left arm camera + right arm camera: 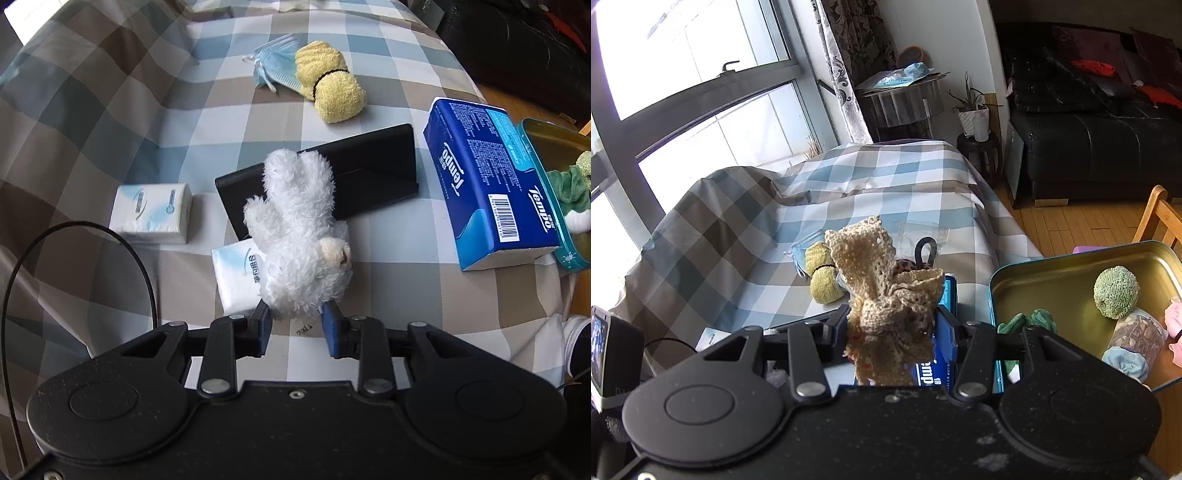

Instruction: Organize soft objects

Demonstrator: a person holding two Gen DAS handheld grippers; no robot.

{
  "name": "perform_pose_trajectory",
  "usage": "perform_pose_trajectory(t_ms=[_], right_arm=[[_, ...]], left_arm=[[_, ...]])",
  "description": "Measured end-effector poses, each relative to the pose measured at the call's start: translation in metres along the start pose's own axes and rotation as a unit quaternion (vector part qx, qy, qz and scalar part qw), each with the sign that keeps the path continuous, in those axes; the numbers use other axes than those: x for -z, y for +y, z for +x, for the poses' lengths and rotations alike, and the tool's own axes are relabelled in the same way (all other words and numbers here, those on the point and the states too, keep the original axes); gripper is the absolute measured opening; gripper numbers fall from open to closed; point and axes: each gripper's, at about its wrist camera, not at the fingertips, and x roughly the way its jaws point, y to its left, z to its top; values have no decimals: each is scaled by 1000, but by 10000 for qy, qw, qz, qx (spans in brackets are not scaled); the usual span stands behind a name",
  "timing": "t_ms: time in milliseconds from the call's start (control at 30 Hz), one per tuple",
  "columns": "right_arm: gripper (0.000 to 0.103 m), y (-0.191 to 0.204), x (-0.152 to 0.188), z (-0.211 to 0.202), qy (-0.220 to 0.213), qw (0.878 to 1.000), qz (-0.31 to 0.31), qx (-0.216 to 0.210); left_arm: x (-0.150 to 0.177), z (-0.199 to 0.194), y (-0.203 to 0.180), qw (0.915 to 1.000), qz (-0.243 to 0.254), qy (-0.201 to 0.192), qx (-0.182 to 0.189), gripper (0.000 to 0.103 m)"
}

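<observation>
My left fingers [297,326] are clamped on the white plush toy [301,236], lifted above the checked cloth [110,110] on the desk, its body pointing toward 12 o'clock. Under it: a black folding stand [369,177] and a white tissue pack [236,277]; a second white tissue pack [151,213] lies at 9 o'clock, apart from both. A yellow towel roll [330,83] sits at 12 o'clock, touching a blue face mask [275,62]. The blue Tempo tissue pack [491,184] is at 3 o'clock, against the teal tin [535,155].

My right fingers [892,332] are pinched on a beige crochet piece [882,280], held up off the desk. The teal tin [1071,280] at 3 o'clock holds a green knobbly ball [1115,291], a green plush [1030,321], a brown patterned roll [1137,336] and something pink [1174,328], cut off by the edge. Behind the crochet is a spotted item with a black loop [925,251], mostly hidden.
</observation>
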Motion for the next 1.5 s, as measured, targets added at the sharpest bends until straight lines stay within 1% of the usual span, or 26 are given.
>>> perform_pose_trajectory(t_ms=[33, 100, 167, 233, 333, 500, 733, 967, 1100, 1300, 1500], right_arm=[[47, 0, 0, 0, 0, 10000, 0, -1], [47, 0, 0, 0, 3, 10000, -1, -1], [47, 0, 0, 0, 11, 10000, 1, -1], [47, 0, 0, 0, 20, 10000, 0, -2], [47, 0, 0, 0, 19, 10000, 10, -3], [47, -1, -1, 0, 9, 10000, 71, 5], [48, -1, -1, -1, -2, 10000, 100, -2], [48, -1, -1, -1, -8, 9999, 133, 1], [48, 1, 0, 0, -16, 9999, 118, 10], [48, 0, 0, 0, -18, 9999, 139, 40], [48, -1, -1, 0, -27, 9998, 178, 33]], left_arm=[[0, -2, -2, 10000, 53, -63, 9, 34], [-1, -5, -6, 9998, 102, -155, 43, 48], [-4, -7, -10, 9996, 94, -266, 78, 54], [-8, -7, -15, 9994, 89, -295, 169, 54], [-14, 0, -22, 9994, 153, -265, 155, 55], [-16, 13, -31, 9995, 139, -99, 247, 55], [-17, 17, -43, 9991, 196, -123, 351, 55], [-19, 4, -33, 9980, -170, -324, 515, 55], [-29, 1, -35, 9968, -311, -374, 639, 56], [-43, 12, -52, 9952, -498, -265, 806, 56], [-49, 31, -61, 9943, -805, -105, 687, 56]])
